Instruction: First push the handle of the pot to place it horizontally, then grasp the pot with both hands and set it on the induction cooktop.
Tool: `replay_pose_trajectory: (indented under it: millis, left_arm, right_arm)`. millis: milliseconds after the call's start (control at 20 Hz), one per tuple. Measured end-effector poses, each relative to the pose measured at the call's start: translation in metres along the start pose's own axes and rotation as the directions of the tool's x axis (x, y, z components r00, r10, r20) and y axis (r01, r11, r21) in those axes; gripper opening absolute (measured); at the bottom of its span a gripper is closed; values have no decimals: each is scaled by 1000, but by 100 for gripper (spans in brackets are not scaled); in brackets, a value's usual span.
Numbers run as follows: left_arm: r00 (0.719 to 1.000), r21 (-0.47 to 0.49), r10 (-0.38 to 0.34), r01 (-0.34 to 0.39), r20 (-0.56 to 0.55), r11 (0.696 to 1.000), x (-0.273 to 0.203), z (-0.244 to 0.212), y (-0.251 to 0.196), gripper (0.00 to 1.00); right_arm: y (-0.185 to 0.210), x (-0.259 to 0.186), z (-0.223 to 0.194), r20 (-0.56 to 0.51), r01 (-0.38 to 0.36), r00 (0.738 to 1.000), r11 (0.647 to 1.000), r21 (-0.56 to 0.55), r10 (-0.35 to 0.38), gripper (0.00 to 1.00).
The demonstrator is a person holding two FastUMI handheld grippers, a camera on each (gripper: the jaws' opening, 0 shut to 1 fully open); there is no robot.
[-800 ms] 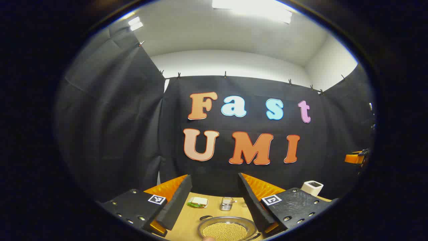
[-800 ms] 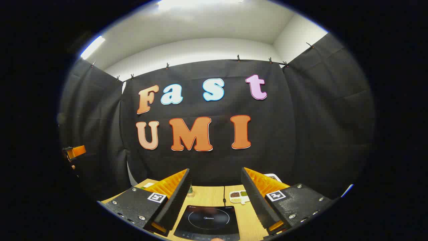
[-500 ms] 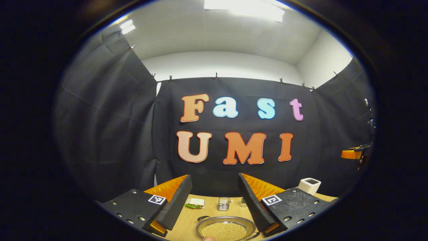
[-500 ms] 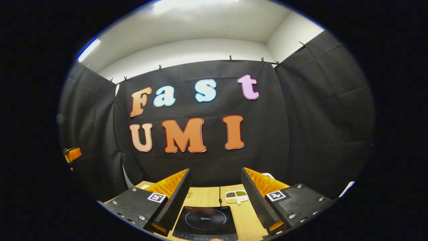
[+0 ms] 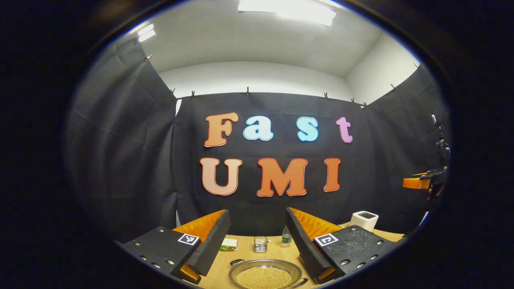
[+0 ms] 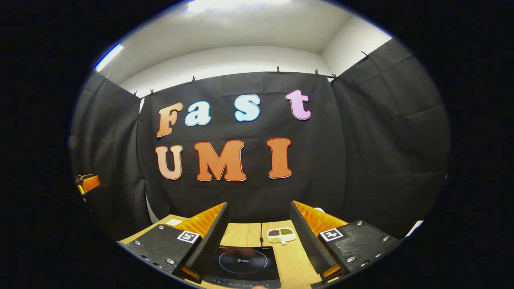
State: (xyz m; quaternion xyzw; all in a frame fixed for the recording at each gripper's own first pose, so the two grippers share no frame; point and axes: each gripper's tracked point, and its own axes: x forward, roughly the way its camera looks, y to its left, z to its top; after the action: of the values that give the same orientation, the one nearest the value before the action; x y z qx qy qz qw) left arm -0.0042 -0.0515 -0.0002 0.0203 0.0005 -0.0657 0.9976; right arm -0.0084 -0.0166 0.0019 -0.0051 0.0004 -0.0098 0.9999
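In the left gripper view the pot (image 5: 265, 273), a shallow metal pan holding pale grains, sits on the wooden worktop (image 5: 277, 251) at the bottom edge, its near rim cut off. Bare worktop lies between it and a small jar (image 5: 260, 244), a bottle (image 5: 285, 236) and a white box (image 5: 363, 220) near the back wall. The left gripper (image 5: 257, 241) hovers above with fingers spread wide, holding nothing.

In the right gripper view the induction cooktop (image 6: 242, 265) lies flat, its front edge cut off, with a small dish (image 6: 281, 234) beyond it. The right gripper (image 6: 259, 237) hangs over it, fingers spread, apparently level.
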Motion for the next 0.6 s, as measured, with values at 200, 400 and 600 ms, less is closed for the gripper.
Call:
replay_pose_trajectory:
  millis: [200, 400, 600]
  left_arm:
    - [1000, -14, -21, 21, -19, 1000, 2, -8, -7, 89]
    - [999, -28, -44, 44, -28, 999, 4, -16, -9, 89]
    - [997, -24, -72, 71, -33, 997, 4, -22, -16, 61]
  right_arm:
    - [-5, 1, -1, 3, 5, 1000, 1000, 3, -5, 93]
    - [-12, 4, -3, 0, 26, 1000, 1000, 14, -26, 93]
    - [-14, 6, -7, -10, 31, 999, 999, 25, -31, 93]
